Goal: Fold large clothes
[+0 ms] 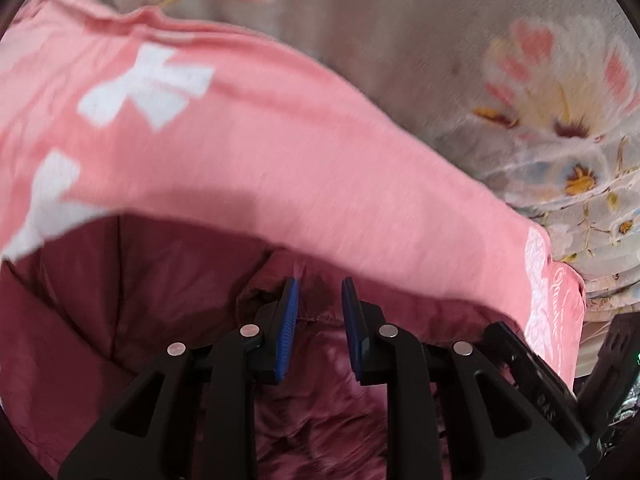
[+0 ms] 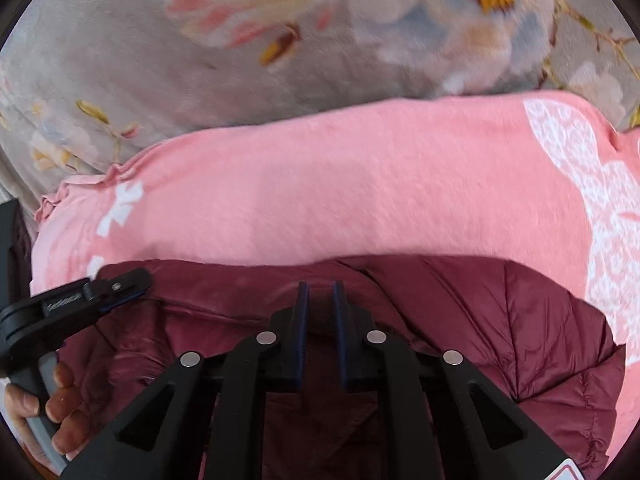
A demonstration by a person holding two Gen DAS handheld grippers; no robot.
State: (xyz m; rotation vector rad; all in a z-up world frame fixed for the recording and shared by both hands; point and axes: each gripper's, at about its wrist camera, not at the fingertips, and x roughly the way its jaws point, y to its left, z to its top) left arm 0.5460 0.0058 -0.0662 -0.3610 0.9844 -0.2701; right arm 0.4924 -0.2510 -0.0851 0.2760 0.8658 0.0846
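A dark maroon quilted jacket (image 1: 120,320) (image 2: 500,320) lies bunched on a pink cloth with white prints (image 1: 280,160) (image 2: 340,188). My left gripper (image 1: 320,292) hovers over the jacket's folds. Its blue pads stand a little apart and only fabric further down shows in the gap. My right gripper (image 2: 321,292) points down at the jacket's far edge, near where it meets the pink cloth. Its jaws leave a narrow gap with nothing pinched between them. In the right wrist view the left gripper (image 2: 132,280) reaches in from the left over the same edge, held by a hand (image 2: 60,400).
Everything rests on a grey floral bedspread (image 1: 400,40) (image 2: 120,60) that stretches beyond the pink cloth. A ruffled hem of the pink cloth (image 2: 80,184) sits at the left. Black parts of the other gripper (image 1: 528,360) show at the lower right in the left wrist view.
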